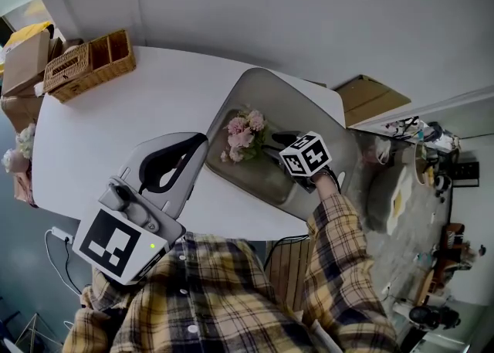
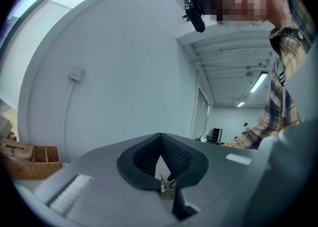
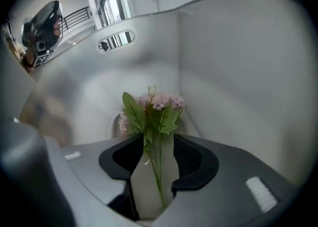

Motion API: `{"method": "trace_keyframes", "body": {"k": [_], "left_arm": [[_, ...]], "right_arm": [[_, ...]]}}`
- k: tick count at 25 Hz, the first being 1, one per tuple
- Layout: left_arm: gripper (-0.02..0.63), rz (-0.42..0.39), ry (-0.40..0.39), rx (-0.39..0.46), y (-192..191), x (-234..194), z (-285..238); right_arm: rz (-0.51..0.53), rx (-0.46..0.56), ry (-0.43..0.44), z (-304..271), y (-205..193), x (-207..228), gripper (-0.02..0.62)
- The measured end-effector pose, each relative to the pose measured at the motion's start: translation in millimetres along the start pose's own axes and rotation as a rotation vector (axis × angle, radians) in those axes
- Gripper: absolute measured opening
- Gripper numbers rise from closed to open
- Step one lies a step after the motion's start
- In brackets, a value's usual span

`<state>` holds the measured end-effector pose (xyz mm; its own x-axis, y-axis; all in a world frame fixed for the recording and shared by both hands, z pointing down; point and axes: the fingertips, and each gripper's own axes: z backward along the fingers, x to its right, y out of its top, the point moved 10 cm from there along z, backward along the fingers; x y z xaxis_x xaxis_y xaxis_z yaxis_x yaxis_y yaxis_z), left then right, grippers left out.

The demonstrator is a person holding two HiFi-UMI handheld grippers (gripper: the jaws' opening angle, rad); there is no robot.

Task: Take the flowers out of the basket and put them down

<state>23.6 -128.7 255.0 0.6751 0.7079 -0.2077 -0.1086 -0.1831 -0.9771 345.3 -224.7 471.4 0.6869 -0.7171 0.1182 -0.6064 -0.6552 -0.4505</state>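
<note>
The flowers [image 1: 243, 137] lying in the basket [image 1: 293, 83] look light, floppy and easily crushed at the blooms, so the thin stems between the right gripper's [image 3: 154, 139] wide-apart jaws seem the place to pinch gently.

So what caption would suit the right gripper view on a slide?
Open right gripper inside the grey basket, stems of the pink flowers between its jaws, not yet gripped.
</note>
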Motion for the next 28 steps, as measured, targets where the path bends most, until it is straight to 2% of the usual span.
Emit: {"method": "trace_keyframes", "body": {"k": [8, 18, 25, 28], "left_arm": [[0.012, -0.001, -0.005, 0.013, -0.6, -0.4, -2.1], [0.012, -0.01, -0.003, 0.028, 0.9, -1.3, -3.7], [0.012, -0.007, 0.003, 0.011, -0.3, -1.5, 0.5], [0.012, -0.014, 0.001, 0.029, 1.7, 0.8, -1.1]], "right_arm": [[0.02, -0.112, 0.039, -21.2, -20.4, -3.5, 0.201], [0.012, -0.187, 0.055, -41.4, -35.2, -4.3, 0.195], [-0.013, -0.211, 0.041, -46.3, -42.8, -3.2, 0.122], [-0.01, -0.206, 0.039, -44.3, -42.2, -2.4, 0.096]]}}
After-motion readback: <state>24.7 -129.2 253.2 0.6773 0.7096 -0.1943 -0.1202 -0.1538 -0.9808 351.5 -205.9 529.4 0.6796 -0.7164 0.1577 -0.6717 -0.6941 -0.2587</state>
